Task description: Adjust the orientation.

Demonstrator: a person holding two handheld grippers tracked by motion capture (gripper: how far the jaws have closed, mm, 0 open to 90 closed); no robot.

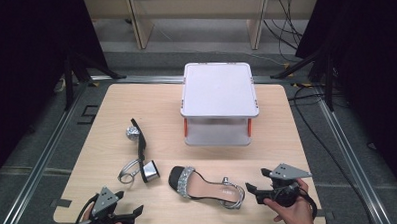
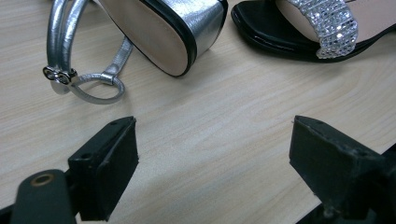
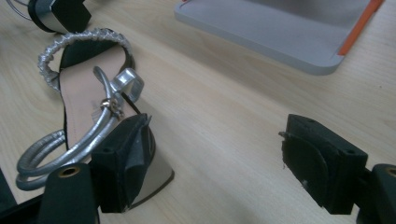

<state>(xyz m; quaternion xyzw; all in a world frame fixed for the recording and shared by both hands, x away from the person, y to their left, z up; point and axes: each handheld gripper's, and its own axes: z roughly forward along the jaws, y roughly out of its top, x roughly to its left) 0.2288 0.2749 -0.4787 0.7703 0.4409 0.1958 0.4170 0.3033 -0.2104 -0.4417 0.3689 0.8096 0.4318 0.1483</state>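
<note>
Both claws gaping beside flat black sandal, glittery toe band, silver ankle straps.

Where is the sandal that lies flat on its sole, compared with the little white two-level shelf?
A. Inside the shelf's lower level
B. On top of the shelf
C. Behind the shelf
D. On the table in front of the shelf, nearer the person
D: the sandal lies flat on the wooden table, on the person's side of the white shelf.
</note>
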